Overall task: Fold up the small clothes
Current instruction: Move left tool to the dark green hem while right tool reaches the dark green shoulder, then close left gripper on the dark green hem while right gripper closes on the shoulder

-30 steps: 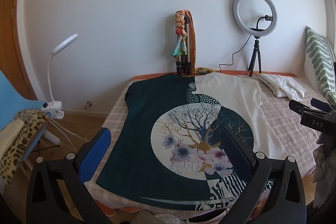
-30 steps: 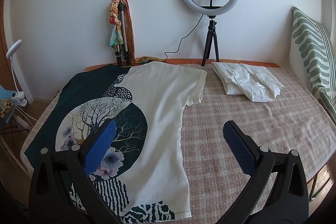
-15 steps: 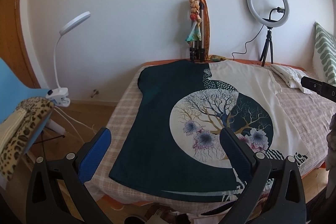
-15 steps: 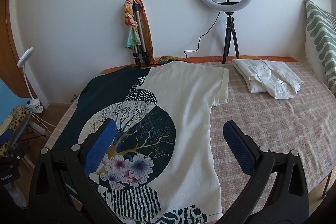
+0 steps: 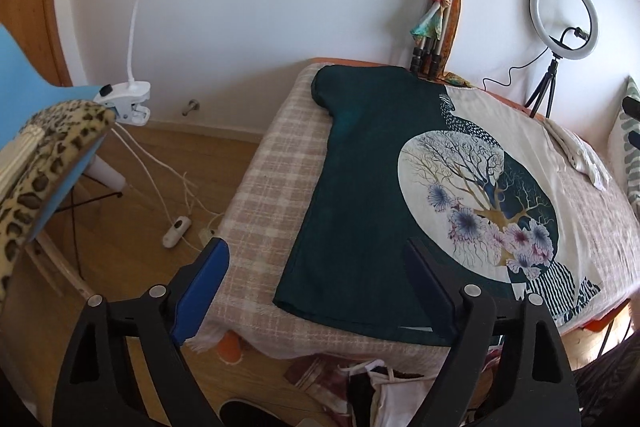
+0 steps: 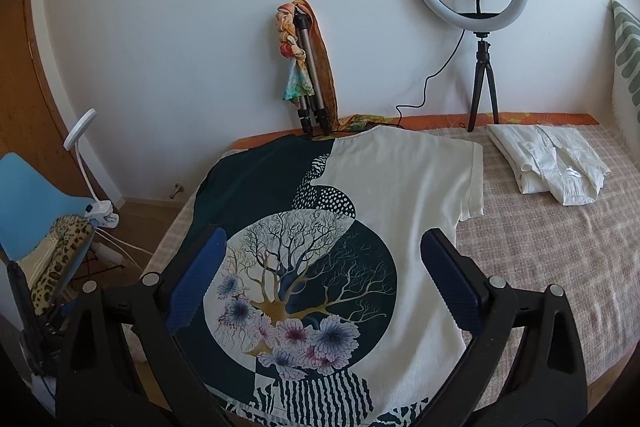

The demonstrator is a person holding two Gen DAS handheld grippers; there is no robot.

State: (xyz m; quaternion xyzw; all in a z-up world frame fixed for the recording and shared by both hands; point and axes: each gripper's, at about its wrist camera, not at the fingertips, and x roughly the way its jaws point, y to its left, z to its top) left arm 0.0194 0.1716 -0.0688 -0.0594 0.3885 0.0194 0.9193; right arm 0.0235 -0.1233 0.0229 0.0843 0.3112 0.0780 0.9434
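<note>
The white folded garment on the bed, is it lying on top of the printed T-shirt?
No, the white folded garment lies apart from the printed T-shirt, on the checked bed cover beside it.

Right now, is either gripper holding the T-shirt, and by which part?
Nothing is held. Left gripper and right gripper stand open above the flat T-shirt, their jaws just closing slightly.

The T-shirt (image 6: 400, 195) lies flat on the checked bed cover (image 6: 560, 247); the right gripper (image 6: 320, 275), jaws just narrowed a little, hovers apart over its tree print, gripping nothing.

Matt cloth T-shirt (image 6: 400, 195), woven checked bedspread (image 6: 560, 247)
</note>
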